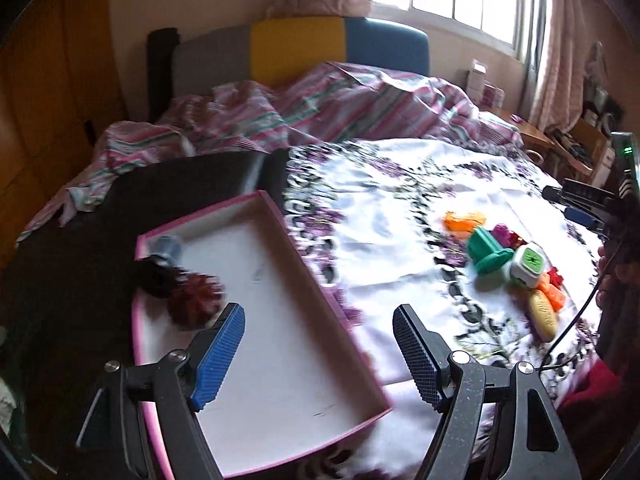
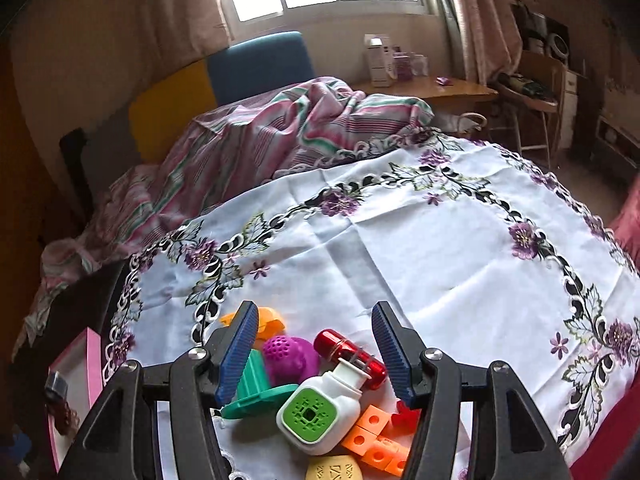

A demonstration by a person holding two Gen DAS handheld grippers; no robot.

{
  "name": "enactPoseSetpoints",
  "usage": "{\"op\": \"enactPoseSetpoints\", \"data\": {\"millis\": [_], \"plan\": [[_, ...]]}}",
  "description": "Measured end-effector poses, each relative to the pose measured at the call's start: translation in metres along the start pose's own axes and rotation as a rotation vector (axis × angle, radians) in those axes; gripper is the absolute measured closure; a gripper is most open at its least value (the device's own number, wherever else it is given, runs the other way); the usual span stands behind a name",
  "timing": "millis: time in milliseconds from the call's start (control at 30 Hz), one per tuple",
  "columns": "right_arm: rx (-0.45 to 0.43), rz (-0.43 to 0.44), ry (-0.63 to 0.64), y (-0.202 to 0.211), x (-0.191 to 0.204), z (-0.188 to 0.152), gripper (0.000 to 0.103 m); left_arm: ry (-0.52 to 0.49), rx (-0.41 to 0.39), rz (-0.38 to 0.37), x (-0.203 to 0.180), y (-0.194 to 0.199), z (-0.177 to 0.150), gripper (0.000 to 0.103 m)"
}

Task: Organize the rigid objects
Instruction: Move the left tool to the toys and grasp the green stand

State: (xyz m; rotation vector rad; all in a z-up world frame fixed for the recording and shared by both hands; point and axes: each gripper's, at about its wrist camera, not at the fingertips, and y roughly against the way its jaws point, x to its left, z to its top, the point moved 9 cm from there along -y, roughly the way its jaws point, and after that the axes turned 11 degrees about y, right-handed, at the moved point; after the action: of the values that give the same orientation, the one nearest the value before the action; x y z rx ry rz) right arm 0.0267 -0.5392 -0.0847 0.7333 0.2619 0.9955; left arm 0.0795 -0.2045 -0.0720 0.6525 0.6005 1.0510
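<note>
A pink-rimmed white box lies on the bed with a dark red spiky object, a black object and a grey-blue object in its far left corner. My left gripper is open and empty above the box. A pile of toys lies on the floral cloth: a white and green bottle, a teal piece, a purple ball, a red capsule, orange blocks and a yellow disc. My right gripper is open just above this pile.
The white floral cloth covers the bed's near part. A striped crumpled quilt lies behind it. A wooden desk and chair stand far right. The box edge shows at the right wrist view's left. A black cable hangs at right.
</note>
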Motion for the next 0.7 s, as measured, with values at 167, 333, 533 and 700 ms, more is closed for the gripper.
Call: {"op": "enactPoseSetpoints", "data": {"millis": [167,333,533,700], "plan": [[0.005,-0.010,-0.087,0.001,-0.019,-0.002,0.043,-0.036,0.056,-0.073,-0.038,-0.022,0.000,0.026],[0.022,0.005,-0.166,-0.002,-0.033,-0.006,0.043,-0.054,0.118,-0.142,-0.078,-0.046,0.002,0.026],[0.034,0.021,-0.178,-0.005,-0.033,-0.006,0.043,-0.084,0.227,-0.241,-0.138,-0.082,-0.001,0.036],[0.047,0.034,-0.187,-0.009,-0.032,-0.008,0.043,-0.044,0.304,-0.275,-0.172,-0.113,0.010,0.036]]}}
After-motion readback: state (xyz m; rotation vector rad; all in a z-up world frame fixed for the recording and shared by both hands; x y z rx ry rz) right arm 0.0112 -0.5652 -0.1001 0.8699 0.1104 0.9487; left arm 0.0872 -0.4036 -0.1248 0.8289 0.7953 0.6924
